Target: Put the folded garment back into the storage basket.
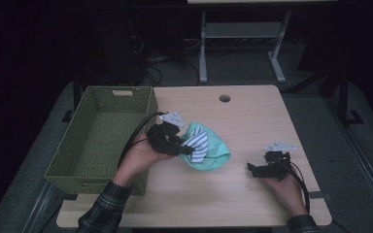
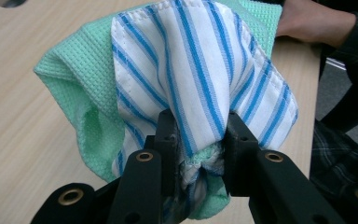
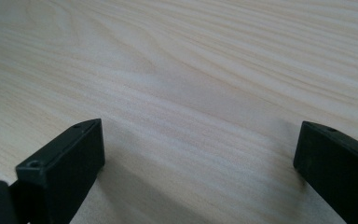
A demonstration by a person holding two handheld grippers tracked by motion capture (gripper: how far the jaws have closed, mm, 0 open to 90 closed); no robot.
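Note:
My left gripper (image 1: 187, 149) is shut on a bundle of cloths near the table's middle. In the left gripper view its jaws pinch a white cloth with blue stripes (image 2: 200, 70) together with a mint-green waffle cloth (image 2: 79, 93). From above, the green cloth (image 1: 216, 150) hangs rounded to the right of the jaws, and the striped cloth (image 1: 197, 142) lies across it. My right gripper (image 1: 253, 169) rests low at the table's right front, jaws wide open. Bare wood lies between its fingertips (image 3: 70, 158).
A green woven basket (image 1: 87, 167) stands on the left part of the light wooden table (image 1: 252, 111), close beside my left hand. A round cable hole (image 1: 224, 98) sits near the table's far edge. A desk frame (image 1: 203, 48) stands on the floor beyond.

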